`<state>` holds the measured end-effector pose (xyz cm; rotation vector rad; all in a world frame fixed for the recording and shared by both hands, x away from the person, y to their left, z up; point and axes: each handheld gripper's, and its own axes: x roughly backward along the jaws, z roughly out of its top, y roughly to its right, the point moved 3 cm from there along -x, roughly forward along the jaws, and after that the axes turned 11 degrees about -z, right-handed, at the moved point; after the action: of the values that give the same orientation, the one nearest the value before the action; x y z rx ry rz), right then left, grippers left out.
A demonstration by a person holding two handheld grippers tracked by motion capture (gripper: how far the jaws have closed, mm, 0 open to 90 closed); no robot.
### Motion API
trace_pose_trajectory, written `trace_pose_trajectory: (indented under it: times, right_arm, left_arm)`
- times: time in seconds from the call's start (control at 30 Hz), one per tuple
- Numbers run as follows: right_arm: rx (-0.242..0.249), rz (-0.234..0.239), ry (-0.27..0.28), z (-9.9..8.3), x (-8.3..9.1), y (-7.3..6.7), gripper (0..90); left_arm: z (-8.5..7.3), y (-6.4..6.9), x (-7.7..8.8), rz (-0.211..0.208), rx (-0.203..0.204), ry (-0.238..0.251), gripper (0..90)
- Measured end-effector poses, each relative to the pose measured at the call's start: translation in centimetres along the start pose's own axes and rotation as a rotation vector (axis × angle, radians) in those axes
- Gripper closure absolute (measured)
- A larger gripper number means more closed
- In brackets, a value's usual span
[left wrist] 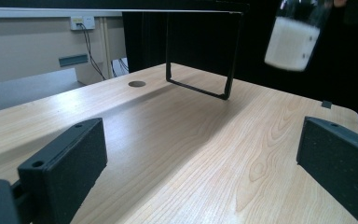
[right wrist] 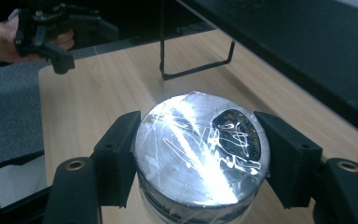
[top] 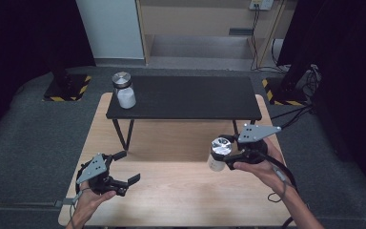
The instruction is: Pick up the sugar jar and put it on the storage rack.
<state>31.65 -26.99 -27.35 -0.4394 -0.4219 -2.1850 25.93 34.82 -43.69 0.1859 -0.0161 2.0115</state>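
Note:
My right gripper point(top: 225, 153) is shut on a glass jar point(top: 218, 154) with a shiny metal lid and white contents, held in the air above the wooden table's right side. The right gripper view looks down on the lid of this jar point(right wrist: 200, 149) with both pads pressed against its sides. The left gripper view shows the lifted jar point(left wrist: 292, 41) hanging at the upper right. A second, similar jar point(top: 123, 90) stands on the left end of the black shelf point(top: 190, 98). My left gripper point(top: 127, 167) is open and empty low over the table's left front, and its jaws point(left wrist: 205, 163) frame bare wood.
The black shelf stands on thin metal legs point(top: 123, 134) across the far half of the wooden table point(top: 171, 191). Grey carpet surrounds the table. Black stands with hazard-striped bases point(top: 66, 88) sit at the back left and right.

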Motion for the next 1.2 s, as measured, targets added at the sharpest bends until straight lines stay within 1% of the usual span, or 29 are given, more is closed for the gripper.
trace_pose_trajectory:
  times: [0.37, 0.57, 0.93, 1.2]
  right_arm:
    - [-0.017, -0.074, 0.026, 4.2, 2.8, 1.7, 34.7]
    - [-0.047, -0.108, 0.039, 5.7, 3.7, 2.5, 34.7]
    - [-0.083, -0.18, 0.03, 7.5, 4.2, 4.0, 34.7]
    - [-0.111, -0.229, 0.03, 8.3, 3.5, 5.1, 34.7]
  left_arm:
    - [0.0, 0.0, 0.1, 0.0, 0.0, 0.004, 0.6]
    - [0.0, 0.0, 0.1, 0.0, 0.001, 0.004, 0.6]
    - [0.0, -0.1, 0.1, -0.002, 0.002, 0.004, 0.6]
    - [0.0, -0.1, 0.1, -0.003, 0.002, 0.004, 0.6]
